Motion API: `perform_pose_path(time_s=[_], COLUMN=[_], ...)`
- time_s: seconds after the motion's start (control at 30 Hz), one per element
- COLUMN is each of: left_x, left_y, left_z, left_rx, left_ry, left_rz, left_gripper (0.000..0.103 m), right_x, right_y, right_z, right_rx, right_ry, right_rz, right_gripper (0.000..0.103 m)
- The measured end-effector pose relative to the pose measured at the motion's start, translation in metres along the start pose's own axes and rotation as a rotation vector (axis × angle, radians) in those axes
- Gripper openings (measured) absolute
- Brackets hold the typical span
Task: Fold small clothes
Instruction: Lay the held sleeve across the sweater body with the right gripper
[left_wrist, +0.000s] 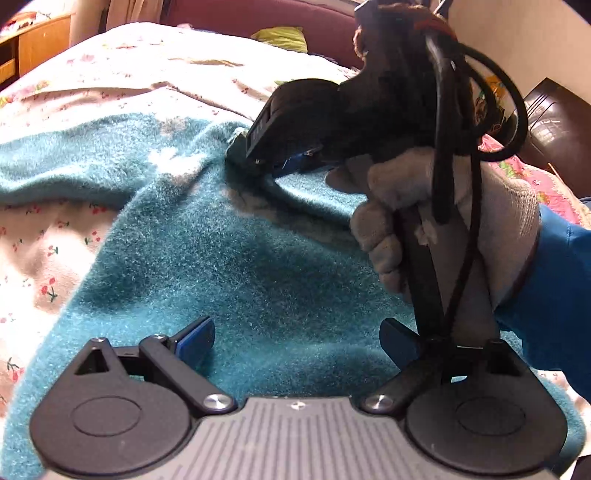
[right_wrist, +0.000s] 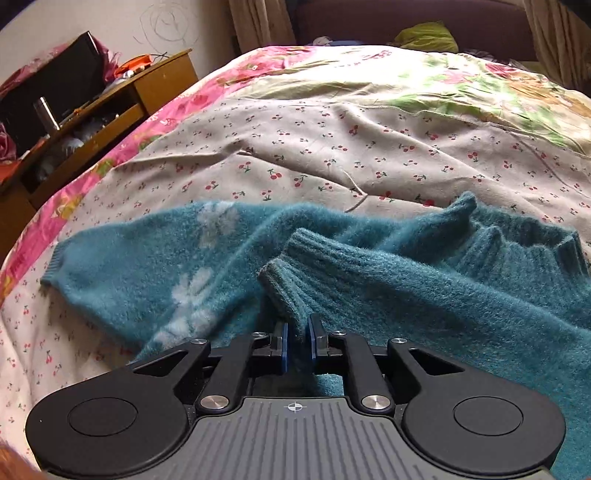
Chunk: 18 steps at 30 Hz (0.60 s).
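A fluffy teal sweater (left_wrist: 229, 258) with white flower marks lies spread on a cherry-print bedsheet (left_wrist: 74, 92). My left gripper (left_wrist: 297, 343) is open and empty just above the sweater's body. My right gripper (right_wrist: 297, 341) is shut on the ribbed cuff of the sweater sleeve (right_wrist: 295, 273), which is folded over the body. The sweater (right_wrist: 129, 269) stretches left, and its collar (right_wrist: 535, 243) is at the right. In the left wrist view the right gripper (left_wrist: 284, 162) presses on the sweater, held by a gloved hand (left_wrist: 443, 221).
A wooden bedside shelf (right_wrist: 110, 110) with clutter and a black box stands left of the bed. A green cloth (right_wrist: 424, 37) lies at the far end by a dark red headboard (left_wrist: 258, 18). A pink floral quilt (right_wrist: 177, 107) edges the sheet.
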<state>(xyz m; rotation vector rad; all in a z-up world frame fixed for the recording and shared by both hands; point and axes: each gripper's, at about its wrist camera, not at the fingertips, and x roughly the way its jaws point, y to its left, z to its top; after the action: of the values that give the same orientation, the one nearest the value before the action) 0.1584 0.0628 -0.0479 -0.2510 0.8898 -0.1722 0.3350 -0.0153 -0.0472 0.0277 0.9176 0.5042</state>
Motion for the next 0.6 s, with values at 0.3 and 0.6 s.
perform_pose_path(time_s=[0.3, 0.6], left_x=[0.001, -0.025], left_y=[0.000, -0.033], left_z=[0.001, 0.050], left_rx=[-0.018, 0.130], left_ry=[-0.016, -0.083], left_rz=[0.025, 0.048], left_gripper=[0.103, 0.103], right_x=[-0.098, -0.148], right_y=[-0.054, -0.163], right_z=[-0.025, -0.094], right_rx=[0.085, 0.265], right_ry=[-0.161, -0.219], right_rz=[-0.022, -0.220], right_gripper=[0.014, 0.014])
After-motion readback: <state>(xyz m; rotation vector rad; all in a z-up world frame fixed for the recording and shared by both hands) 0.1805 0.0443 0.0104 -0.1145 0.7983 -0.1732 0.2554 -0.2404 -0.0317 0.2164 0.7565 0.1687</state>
